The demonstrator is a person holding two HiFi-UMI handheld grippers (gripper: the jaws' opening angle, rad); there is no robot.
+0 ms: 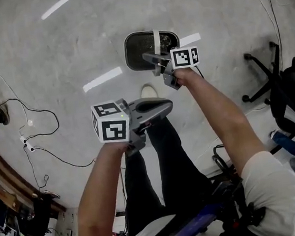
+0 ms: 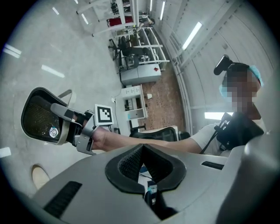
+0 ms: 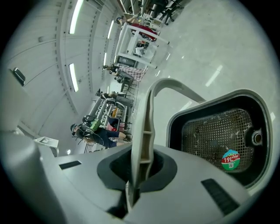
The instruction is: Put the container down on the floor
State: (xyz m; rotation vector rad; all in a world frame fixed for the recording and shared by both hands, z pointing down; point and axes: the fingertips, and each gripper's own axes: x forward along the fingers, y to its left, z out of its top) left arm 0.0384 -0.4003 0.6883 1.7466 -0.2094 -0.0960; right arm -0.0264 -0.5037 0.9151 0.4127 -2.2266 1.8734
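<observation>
Right gripper (image 1: 152,59) jaws clamp container (image 1: 137,50) handle (image 3: 144,127); gripper hides container corner.

Right tool (image 1: 150,59) grips the handle (image 1: 156,37) of the container (image 1: 138,48), seemingly above the floor (image 1: 74,33); left tool (image 1: 166,104) apart.

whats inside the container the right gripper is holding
Inside the container, a mesh bottom with dark specks and a round sticker; nothing loose shows. The right gripper, shut on the handle, hides the container's lower edge.
</observation>
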